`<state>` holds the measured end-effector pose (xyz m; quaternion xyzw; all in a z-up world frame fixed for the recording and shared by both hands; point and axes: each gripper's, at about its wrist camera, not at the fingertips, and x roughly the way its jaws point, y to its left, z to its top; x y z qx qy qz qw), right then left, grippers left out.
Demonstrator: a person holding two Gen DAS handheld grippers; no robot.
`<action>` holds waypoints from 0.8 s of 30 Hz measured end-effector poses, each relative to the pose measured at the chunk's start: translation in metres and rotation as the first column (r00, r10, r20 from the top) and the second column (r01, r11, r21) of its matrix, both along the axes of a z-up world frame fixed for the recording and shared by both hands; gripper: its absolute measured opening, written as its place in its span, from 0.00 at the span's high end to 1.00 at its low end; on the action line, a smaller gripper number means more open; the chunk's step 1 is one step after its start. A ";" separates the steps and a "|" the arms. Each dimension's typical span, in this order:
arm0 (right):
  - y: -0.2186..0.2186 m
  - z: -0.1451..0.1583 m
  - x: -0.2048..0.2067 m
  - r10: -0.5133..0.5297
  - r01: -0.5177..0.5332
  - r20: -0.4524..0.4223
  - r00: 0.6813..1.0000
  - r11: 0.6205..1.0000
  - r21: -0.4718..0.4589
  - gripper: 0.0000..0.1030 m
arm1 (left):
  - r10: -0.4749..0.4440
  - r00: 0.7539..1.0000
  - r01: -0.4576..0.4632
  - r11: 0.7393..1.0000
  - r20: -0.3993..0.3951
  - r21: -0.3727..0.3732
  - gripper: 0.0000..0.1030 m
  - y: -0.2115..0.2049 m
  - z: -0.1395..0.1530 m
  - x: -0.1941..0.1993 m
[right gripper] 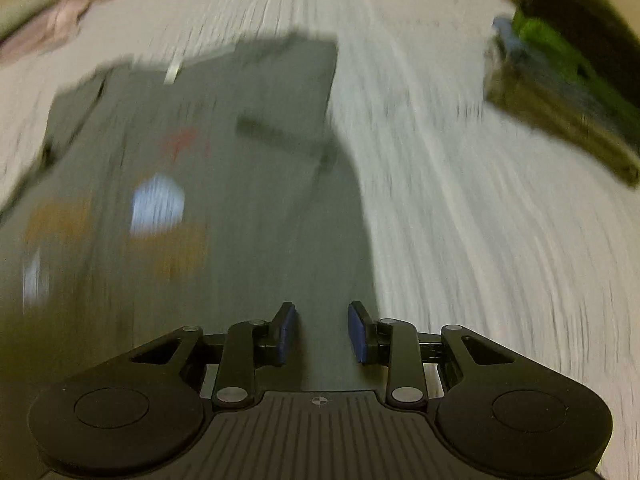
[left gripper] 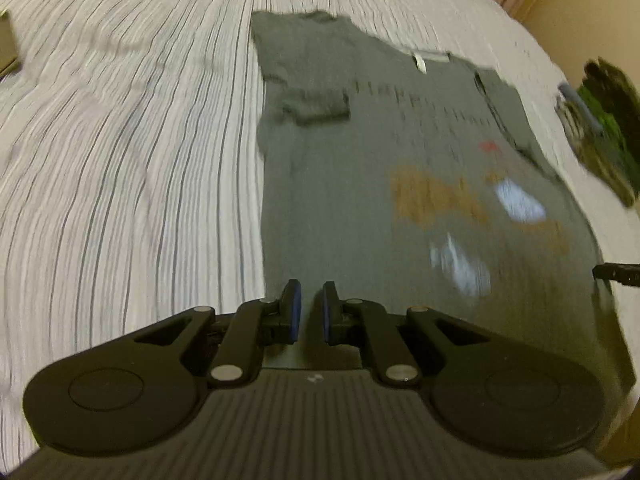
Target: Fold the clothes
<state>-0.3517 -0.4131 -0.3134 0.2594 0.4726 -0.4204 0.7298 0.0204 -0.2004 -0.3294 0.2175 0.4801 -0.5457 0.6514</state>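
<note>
A grey T-shirt [left gripper: 360, 200] with an orange, white and red print lies flat on the striped bed sheet [left gripper: 120, 160], its white neck label [left gripper: 420, 62] at the far end. One sleeve [left gripper: 316, 106] is folded inward onto the body. My left gripper [left gripper: 311, 308] hovers over the shirt's near hem by its left edge, open with a narrow gap and only flat cloth below. The right wrist view is blurred. There the shirt [right gripper: 240, 220] fills the left half, and my right gripper [right gripper: 322, 328] stands open over its near right edge, holding nothing.
A pile of dark and green clothes [left gripper: 604, 128] [right gripper: 560, 92] sits on the bed right of the shirt. A brown box corner [left gripper: 6, 44] shows at the far left. A black part [left gripper: 616, 272] pokes in at the right edge. Bare sheet [right gripper: 480, 240] lies beside the shirt.
</note>
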 end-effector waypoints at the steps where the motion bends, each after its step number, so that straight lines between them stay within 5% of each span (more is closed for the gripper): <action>1: 0.012 -0.003 -0.008 0.006 -0.006 -0.023 1.000 1.000 0.016 0.70 | 0.010 1.000 -0.010 1.000 -0.001 0.024 0.94 0.014 -0.002 -0.005; 8: 0.070 0.004 -0.066 0.011 -0.006 -0.041 0.999 0.992 0.128 0.69 | 0.155 0.988 -0.157 0.976 0.029 0.149 0.94 0.117 0.006 -0.050; 13: 0.088 0.021 -0.097 0.013 -0.012 -0.005 1.000 0.980 0.200 0.69 | 0.315 0.948 -0.316 0.926 0.040 0.207 0.93 0.156 0.035 -0.077; 19: 0.102 0.063 -0.124 0.020 -0.044 0.104 0.994 0.972 0.230 0.67 | 0.366 0.928 -0.373 0.914 0.073 0.157 0.92 0.158 0.106 -0.127; 22: 0.108 0.100 -0.125 0.064 -0.095 0.178 0.982 0.981 0.171 0.15 | 0.365 0.927 -0.373 0.920 0.082 0.123 0.88 0.153 0.141 -0.149; 24: 0.116 0.122 -0.122 0.124 -0.153 0.204 0.971 0.980 0.130 0.15 | 0.368 0.925 -0.377 0.921 0.092 0.103 0.84 0.151 0.163 -0.162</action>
